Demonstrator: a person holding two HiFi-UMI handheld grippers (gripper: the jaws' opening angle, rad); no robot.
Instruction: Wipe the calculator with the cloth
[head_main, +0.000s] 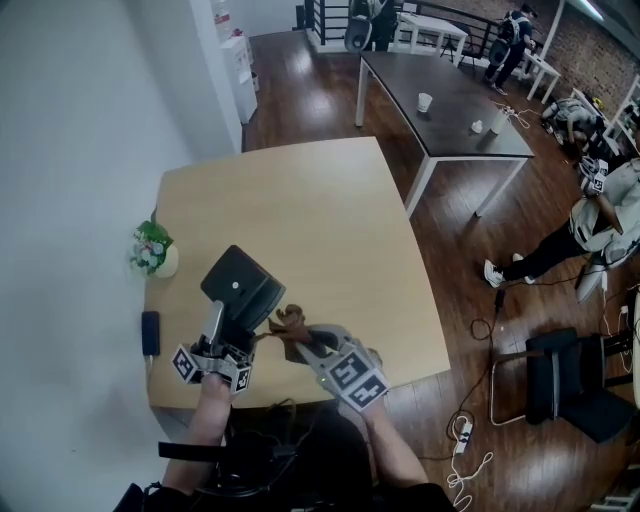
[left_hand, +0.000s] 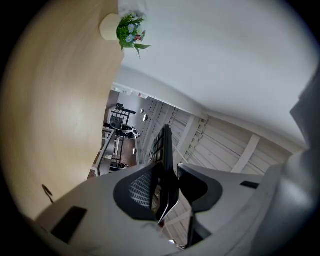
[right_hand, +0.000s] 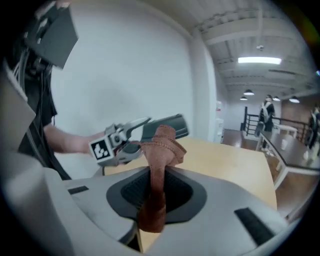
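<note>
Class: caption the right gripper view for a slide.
Right gripper holds a brown cloth near the calculator in the left gripper.

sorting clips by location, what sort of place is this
Probably an open office or lab workspace: a light wooden table, a long dark table with cups on it, and a black chair near a power strip on the wood floor.

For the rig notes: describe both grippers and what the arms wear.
The left gripper and right gripper match: pale grey shells, dark ribbed pads, and a cube of black-and-white square markers at the rear. The forearms have no sleeves; the person wears a dark top.
</note>
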